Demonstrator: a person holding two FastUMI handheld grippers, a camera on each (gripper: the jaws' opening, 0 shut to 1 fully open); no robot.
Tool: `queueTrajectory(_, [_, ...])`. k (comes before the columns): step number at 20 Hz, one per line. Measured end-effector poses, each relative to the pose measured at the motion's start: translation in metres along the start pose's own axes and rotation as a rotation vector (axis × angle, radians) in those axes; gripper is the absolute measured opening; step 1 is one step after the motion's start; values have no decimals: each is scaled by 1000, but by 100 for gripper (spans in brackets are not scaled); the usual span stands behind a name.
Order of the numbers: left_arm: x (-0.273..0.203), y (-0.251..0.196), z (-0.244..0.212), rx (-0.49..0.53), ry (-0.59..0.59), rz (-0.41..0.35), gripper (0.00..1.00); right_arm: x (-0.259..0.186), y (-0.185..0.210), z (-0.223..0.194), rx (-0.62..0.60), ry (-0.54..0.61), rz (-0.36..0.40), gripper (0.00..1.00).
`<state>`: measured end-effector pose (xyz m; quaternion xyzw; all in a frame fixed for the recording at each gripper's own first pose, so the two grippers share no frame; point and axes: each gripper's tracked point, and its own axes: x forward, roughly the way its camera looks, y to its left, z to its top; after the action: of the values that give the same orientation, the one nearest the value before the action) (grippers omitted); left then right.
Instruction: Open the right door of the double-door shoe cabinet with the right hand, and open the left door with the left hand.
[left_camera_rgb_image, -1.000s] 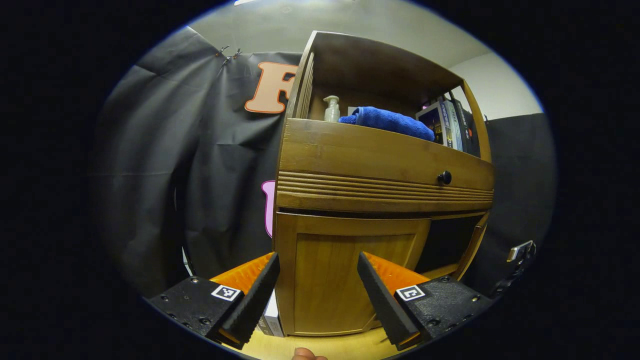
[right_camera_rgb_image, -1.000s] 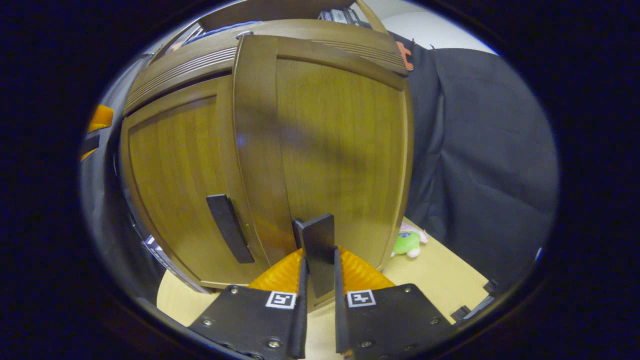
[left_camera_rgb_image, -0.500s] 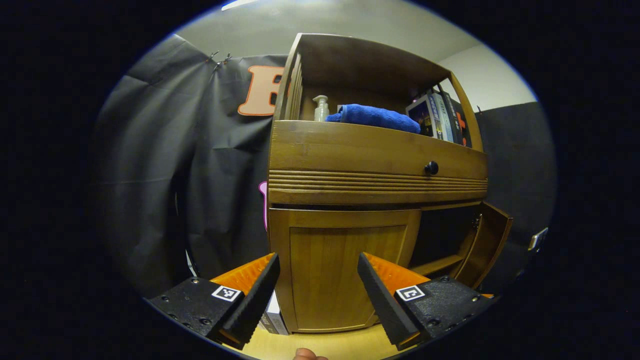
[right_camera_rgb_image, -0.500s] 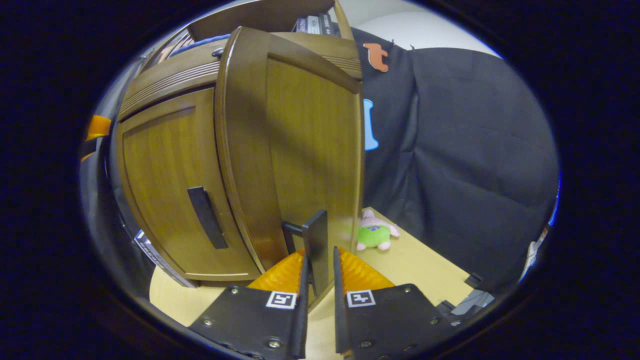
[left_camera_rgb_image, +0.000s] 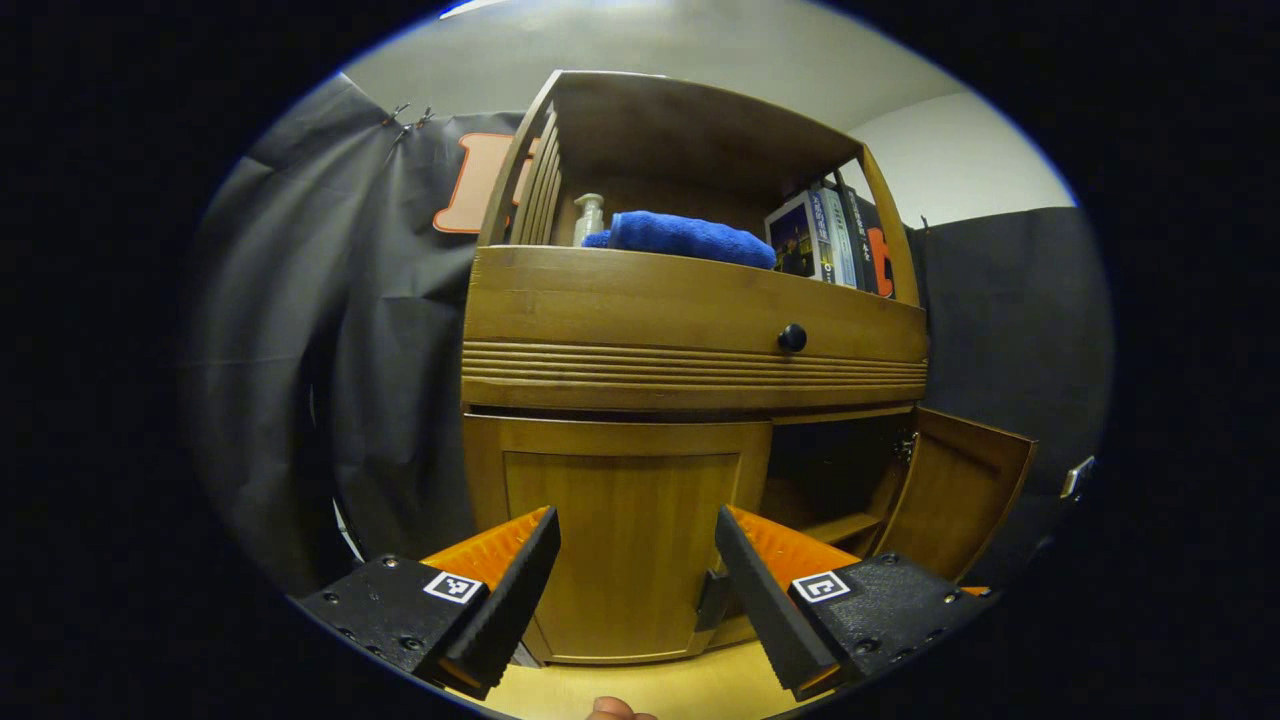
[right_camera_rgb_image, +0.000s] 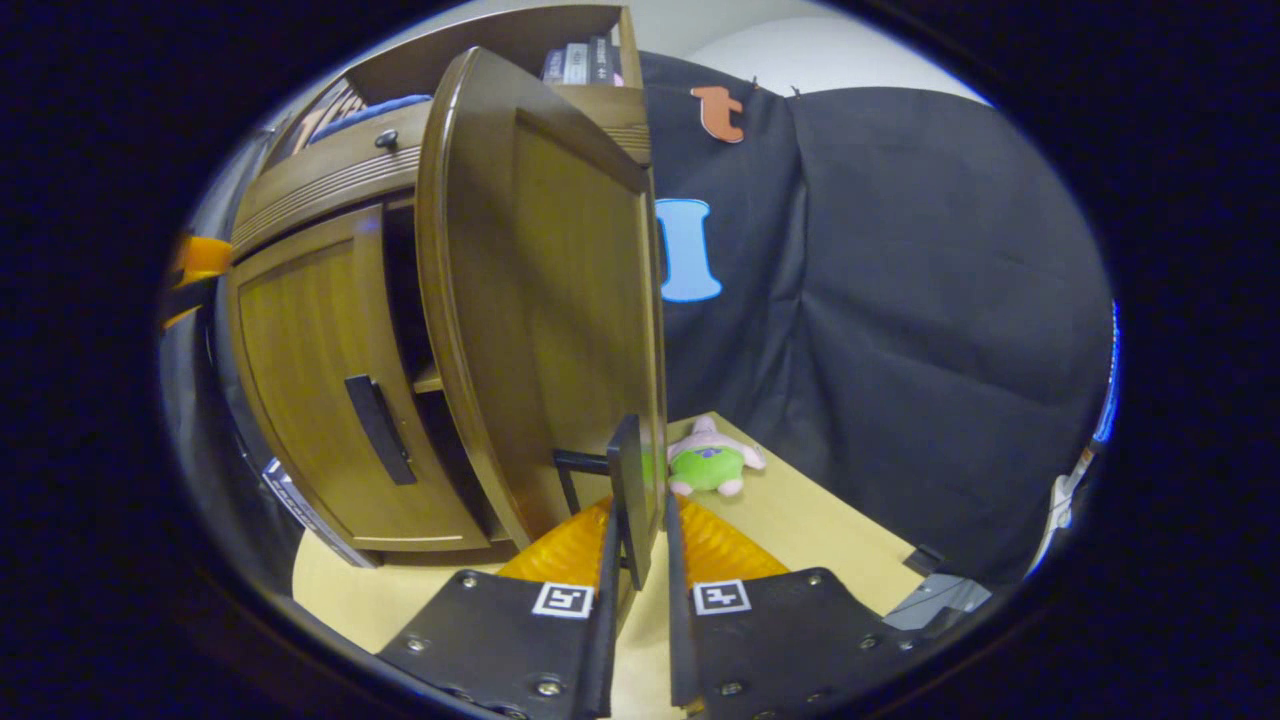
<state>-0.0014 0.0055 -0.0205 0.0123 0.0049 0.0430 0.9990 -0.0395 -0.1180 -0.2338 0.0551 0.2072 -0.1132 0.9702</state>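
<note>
Right gripper view: your right gripper (right_camera_rgb_image: 637, 560) clamps the right door's (right_camera_rgb_image: 560, 300) handle (right_camera_rgb_image: 630, 490) at 6 o'clock; your left gripper (left_camera_rgb_image: 637, 590) gapes, empty, before the shut left door (left_camera_rgb_image: 610, 540).

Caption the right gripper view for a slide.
Right gripper shut on the dark bar handle of the half-open brown wooden right door.

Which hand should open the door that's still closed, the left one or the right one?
Probably the left. The left gripper is open and faces the closed left door, near its handle. The right gripper is shut on the right door's handle, and the right door is swung out.
</note>
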Motion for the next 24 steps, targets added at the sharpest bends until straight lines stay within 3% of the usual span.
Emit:
queueTrajectory(5, [8,-27,-9,-16,26,-15,97,-4,-26,0,-23,5,0,23])
queueTrajectory(7, [11,-34,-13,-7,34,-10,97,-3,-38,3,-45,6,-2,17])
queueTrajectory(11, [22,-49,-23,-11,35,-4,97,-2,-56,6,-54,16,11,16])
queueTrajectory(18, [50,-67,-72,-31,102,7,97,0,-101,15,-57,6,0,16])
queueTrajectory(24, [81,-69,-123,-42,173,74,95,-5,-141,24,-29,-17,-29,16])
